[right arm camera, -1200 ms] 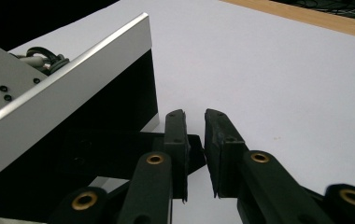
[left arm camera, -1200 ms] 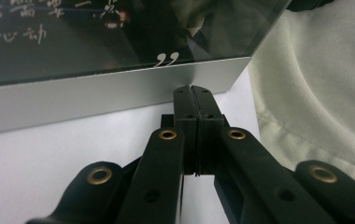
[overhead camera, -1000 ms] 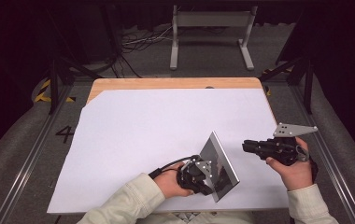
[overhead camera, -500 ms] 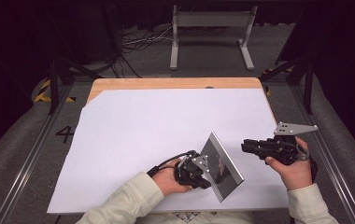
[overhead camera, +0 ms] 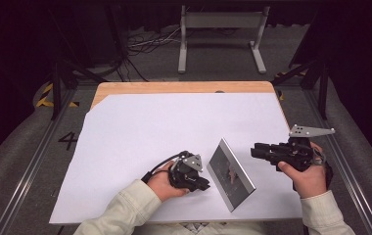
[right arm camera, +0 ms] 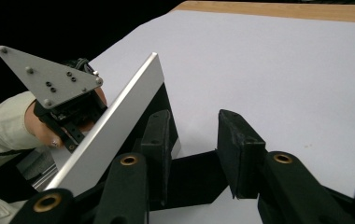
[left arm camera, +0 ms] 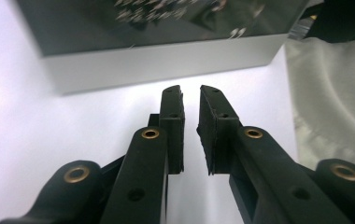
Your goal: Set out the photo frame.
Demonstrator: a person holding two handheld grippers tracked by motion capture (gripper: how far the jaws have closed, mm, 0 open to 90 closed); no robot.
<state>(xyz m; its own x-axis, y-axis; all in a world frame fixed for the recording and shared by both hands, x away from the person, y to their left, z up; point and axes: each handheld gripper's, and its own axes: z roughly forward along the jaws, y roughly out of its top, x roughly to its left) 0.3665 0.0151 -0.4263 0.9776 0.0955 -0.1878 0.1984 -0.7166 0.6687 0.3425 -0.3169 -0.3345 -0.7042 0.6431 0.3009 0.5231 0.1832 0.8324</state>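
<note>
The picture frame (overhead camera: 231,173) stands propped, just ahead of the left gripper (overhead camera: 199,185), whose jaws have just been opening, nothing between. The right gripper (overhead camera: 255,151), jaws parted and empty, has probably released it; both should back away slowly.

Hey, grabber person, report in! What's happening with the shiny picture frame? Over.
Left gripper open, just let go. Right gripper open, apart. Frame stands propped on the white sheet. Nothing in the way.
</note>
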